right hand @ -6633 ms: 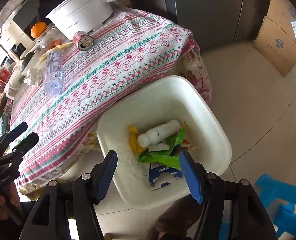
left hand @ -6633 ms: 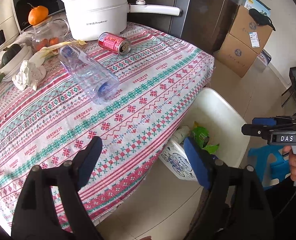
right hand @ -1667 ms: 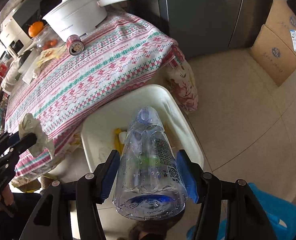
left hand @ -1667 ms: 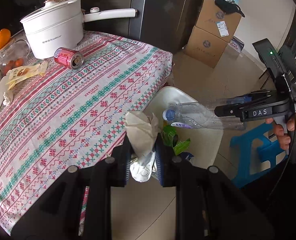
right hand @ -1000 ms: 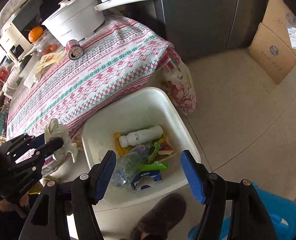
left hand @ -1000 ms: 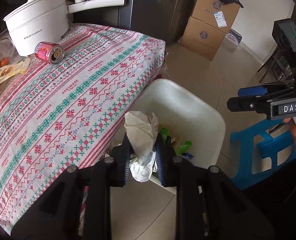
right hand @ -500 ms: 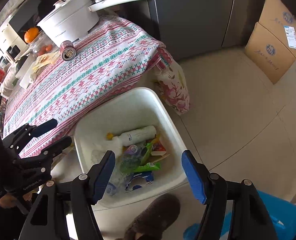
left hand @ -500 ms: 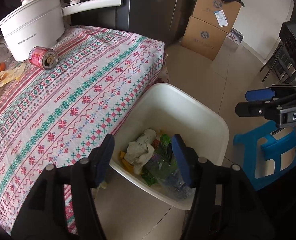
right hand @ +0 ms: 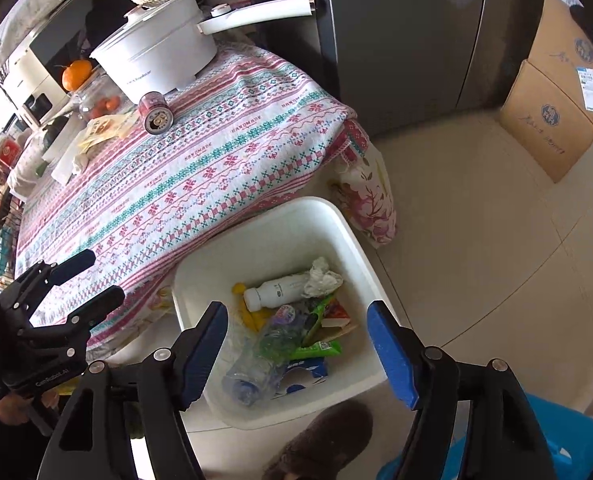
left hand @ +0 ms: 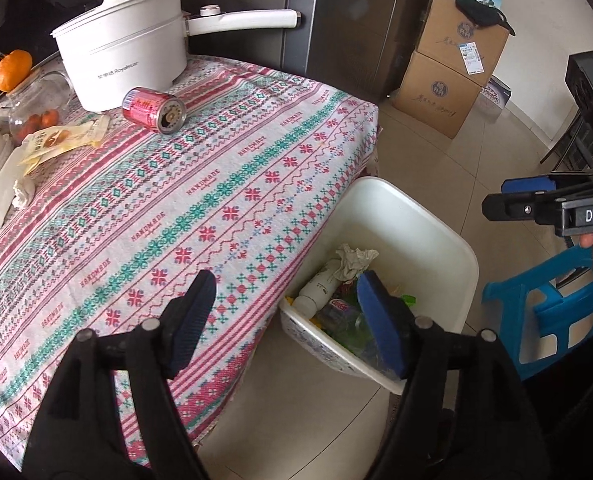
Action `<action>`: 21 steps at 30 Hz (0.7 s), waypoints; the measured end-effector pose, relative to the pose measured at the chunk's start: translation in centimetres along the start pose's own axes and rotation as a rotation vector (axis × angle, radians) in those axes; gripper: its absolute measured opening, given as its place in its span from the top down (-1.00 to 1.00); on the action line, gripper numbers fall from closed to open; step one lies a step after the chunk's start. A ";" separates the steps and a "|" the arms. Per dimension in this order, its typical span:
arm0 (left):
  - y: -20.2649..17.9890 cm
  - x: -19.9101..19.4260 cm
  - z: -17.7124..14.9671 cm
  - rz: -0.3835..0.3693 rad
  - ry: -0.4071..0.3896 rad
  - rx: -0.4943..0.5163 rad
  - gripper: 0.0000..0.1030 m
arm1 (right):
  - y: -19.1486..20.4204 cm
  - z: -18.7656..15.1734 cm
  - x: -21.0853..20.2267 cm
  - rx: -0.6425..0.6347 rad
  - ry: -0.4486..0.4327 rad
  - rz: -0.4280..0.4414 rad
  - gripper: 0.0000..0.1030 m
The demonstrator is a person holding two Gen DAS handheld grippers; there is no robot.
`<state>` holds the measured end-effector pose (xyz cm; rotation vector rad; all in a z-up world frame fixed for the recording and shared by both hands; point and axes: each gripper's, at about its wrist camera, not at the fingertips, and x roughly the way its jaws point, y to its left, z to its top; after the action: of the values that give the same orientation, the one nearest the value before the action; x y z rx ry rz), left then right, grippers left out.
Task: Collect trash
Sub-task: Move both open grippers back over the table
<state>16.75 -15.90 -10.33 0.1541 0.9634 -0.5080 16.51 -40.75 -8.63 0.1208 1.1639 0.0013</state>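
A white bin stands on the floor beside the table. In it lie a crumpled tissue, a white bottle, a clear plastic bottle and wrappers. A red can lies on its side on the tablecloth by the white pot. A yellow wrapper lies to its left. My left gripper is open and empty over the table edge and bin. My right gripper is open and empty above the bin.
A white pot with a long handle, a glass jar and an orange stand at the table's back. Cardboard boxes sit on the floor behind. A blue stool is at the right.
The right gripper dropped the clear bottle into the bin, then the left gripper opened and dropped the tissue in. The left gripper has since pulled back toward the table.
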 end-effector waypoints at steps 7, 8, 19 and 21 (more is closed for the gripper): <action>4.5 -2.6 -1.1 0.107 -0.009 -0.085 -0.63 | 3.9 1.5 0.2 -0.033 -0.025 0.028 -0.49; 5.3 -2.9 -1.3 0.122 -0.008 -0.097 -0.64 | 4.6 1.8 0.3 -0.039 -0.027 0.031 -0.50; 14.9 -6.5 -2.5 0.260 -0.001 -0.226 -0.66 | 12.4 4.3 2.0 -0.105 -0.044 0.079 -0.55; 17.2 -6.7 -2.3 0.283 -0.003 -0.249 -0.66 | 13.5 4.9 2.4 -0.116 -0.044 0.083 -0.56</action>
<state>20.14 2.18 -7.76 0.0636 0.9751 -0.1261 22.77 -27.64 -7.60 0.0659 1.1120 0.1383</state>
